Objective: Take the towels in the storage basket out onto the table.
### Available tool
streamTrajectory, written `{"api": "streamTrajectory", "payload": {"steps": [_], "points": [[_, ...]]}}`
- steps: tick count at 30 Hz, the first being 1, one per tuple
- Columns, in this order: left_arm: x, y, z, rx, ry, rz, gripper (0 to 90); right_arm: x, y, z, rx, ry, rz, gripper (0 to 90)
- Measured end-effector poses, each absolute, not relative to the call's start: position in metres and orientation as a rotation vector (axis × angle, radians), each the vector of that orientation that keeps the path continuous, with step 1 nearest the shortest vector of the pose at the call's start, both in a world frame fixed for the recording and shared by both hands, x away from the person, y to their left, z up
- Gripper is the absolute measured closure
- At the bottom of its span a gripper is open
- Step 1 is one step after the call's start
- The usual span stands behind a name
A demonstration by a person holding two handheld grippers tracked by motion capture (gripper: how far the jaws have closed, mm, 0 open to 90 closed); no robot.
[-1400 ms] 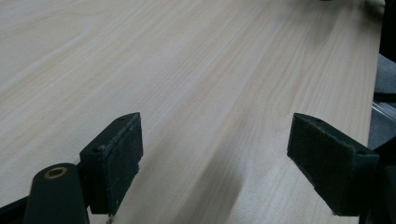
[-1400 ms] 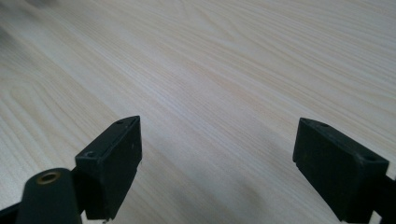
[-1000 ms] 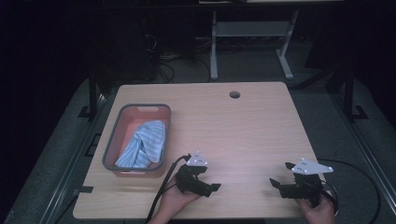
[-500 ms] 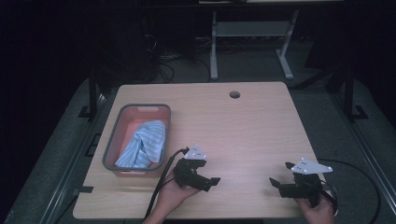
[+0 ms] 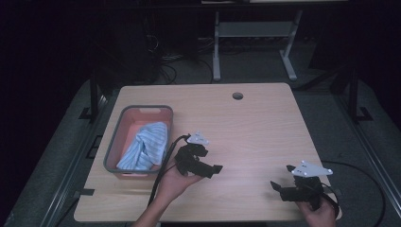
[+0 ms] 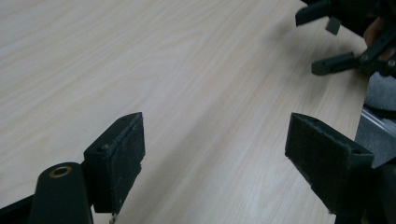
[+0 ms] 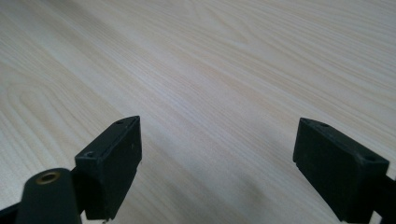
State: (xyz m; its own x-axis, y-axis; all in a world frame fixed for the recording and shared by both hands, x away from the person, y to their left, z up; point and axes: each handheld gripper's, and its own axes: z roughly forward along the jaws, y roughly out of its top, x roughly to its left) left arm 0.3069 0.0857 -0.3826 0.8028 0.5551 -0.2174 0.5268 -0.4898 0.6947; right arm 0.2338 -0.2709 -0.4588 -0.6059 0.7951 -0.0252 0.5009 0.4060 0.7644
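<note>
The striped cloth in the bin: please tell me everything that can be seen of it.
The striped cloth is a soft fabric, light blue with thin pale stripes, crumpled into a loose heap with folds. It lies inside the grey bin with a pinkish floor, at the left side of the table, and fills mostly the bin's right and near part, reaching up to the right wall. Part of the floor stays bare at the far left. Neither gripper touches it; the left gripper is just right of the bin.

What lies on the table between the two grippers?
Nothing: in the high view, only bare light wooden table separates the left gripper from the right gripper.
</note>
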Motion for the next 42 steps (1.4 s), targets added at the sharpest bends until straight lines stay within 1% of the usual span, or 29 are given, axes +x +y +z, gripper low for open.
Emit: {"api": "streamTrajectory", "payload": {"steps": [7, 12, 14, 19, 23, 42], "points": [[0.319, 0.095, -0.362, 2.222, 0.814, 0.073, 19.5, 0.232, -0.269, -0.457, 1.105, 2.278, 1.048, 15.0], [0.324, 0.108, -0.346, 2.212, 0.825, 0.101, 22.3, 0.231, -0.272, -0.457, 1.111, 2.268, 1.05, 15.0], [0.326, 0.114, -0.342, 2.187, 0.838, 0.079, 22.3, 0.23, -0.273, -0.457, 1.115, 2.264, 1.057, 15.0], [0.327, 0.125, -0.331, 2.213, 0.853, 0.122, 22.1, 0.23, -0.275, -0.456, 1.124, 2.257, 1.063, 14.9], [0.33, 0.137, -0.323, 2.19, 0.879, 0.133, 21.4, 0.23, -0.274, -0.456, 1.122, 2.255, 1.065, 15.0], [0.344, 0.207, -0.307, 2.095, 1.072, 0.195, 20.8, 0.232, -0.279, -0.456, 1.138, 2.261, 1.048, 14.2]]}}
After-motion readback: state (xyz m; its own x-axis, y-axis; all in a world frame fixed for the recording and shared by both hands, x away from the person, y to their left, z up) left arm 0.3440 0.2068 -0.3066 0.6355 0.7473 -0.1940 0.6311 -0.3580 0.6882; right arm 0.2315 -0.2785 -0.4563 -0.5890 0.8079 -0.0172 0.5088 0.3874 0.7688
